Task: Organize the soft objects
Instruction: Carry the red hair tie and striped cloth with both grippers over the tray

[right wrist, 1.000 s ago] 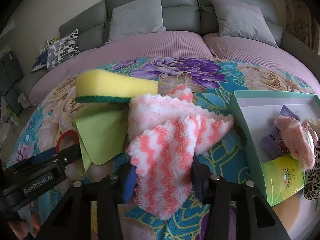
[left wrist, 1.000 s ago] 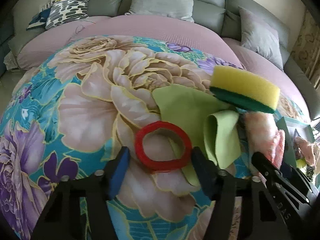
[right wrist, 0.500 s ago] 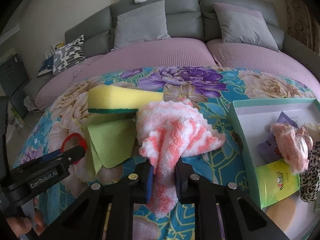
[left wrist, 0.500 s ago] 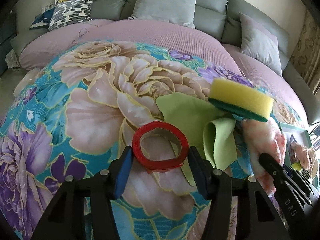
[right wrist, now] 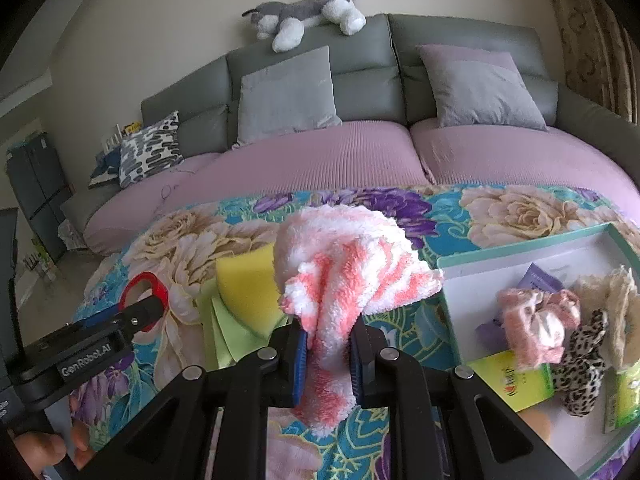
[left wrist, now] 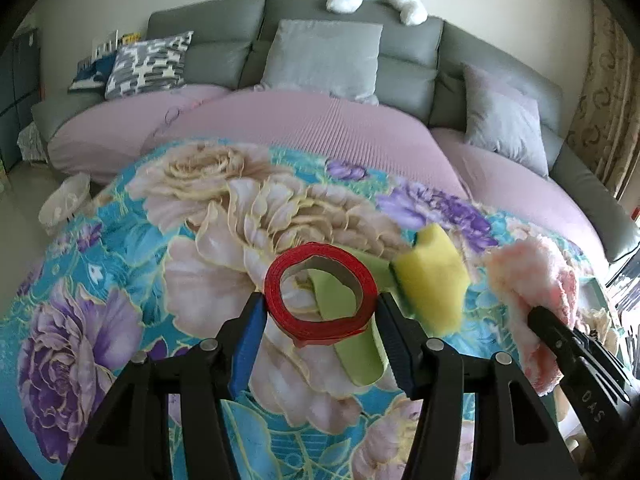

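Observation:
My left gripper (left wrist: 320,320) is shut on a red tape ring (left wrist: 320,292), pinched between the blue pads (left wrist: 250,328) and raised off the floral tablecloth (left wrist: 120,280). My right gripper (right wrist: 326,344) is shut on a fluffy pink-and-white towel (right wrist: 344,264), which hangs bunched above and below the pads. In the left wrist view the towel (left wrist: 528,280) shows at the right. A yellow sponge (right wrist: 248,284) with a green underside lies tilted on a light green cloth (right wrist: 228,332) between the two grippers. The sponge (left wrist: 432,280) and cloth (left wrist: 356,352) sit just behind the ring.
A teal-rimmed white box (right wrist: 520,246) at the right holds a pink scrunchie (right wrist: 536,320), a leopard-print scrunchie (right wrist: 584,364) and packets. Behind the table stands a grey sofa (right wrist: 460,48) with pillows and a plush dog (right wrist: 308,12). A person's hand (right wrist: 40,452) holds the left gripper.
The right gripper closed on the towel and lifted it. The left gripper rose with the red ring between its pads. The sponge tipped over as the towel came away.

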`<state>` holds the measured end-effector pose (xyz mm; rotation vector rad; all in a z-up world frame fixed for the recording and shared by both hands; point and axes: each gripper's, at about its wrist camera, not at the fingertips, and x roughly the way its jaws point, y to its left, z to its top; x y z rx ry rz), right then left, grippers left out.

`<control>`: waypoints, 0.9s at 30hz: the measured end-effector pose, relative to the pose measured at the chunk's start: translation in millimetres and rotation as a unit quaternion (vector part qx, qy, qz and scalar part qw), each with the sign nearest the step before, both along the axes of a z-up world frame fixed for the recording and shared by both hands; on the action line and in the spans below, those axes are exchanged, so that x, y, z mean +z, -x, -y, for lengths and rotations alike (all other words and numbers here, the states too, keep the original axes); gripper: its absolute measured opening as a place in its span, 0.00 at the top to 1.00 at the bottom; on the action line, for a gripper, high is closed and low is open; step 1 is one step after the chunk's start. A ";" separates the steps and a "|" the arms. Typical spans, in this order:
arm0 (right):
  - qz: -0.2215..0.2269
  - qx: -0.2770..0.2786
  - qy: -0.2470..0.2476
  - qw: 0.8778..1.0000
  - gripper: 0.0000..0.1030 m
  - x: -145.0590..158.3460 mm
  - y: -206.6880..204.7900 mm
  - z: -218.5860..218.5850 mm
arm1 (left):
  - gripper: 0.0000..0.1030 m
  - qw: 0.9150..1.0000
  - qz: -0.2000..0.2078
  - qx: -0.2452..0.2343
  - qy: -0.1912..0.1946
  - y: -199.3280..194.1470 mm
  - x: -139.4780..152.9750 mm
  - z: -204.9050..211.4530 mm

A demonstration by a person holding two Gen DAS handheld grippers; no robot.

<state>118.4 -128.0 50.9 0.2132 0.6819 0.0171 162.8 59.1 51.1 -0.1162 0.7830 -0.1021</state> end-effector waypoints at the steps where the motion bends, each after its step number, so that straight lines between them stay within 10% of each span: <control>1: 0.002 -0.001 -0.001 1.000 0.82 2.0 1.3 1.2 | 0.44 1.000 0.007 -0.001 0.000 2.4 4.7 1.6; 27: 0.005 -0.121 0.000 0.993 0.82 26.3 61.2 123.8 | 0.44 0.989 0.063 -0.130 0.006 38.3 38.7 133.2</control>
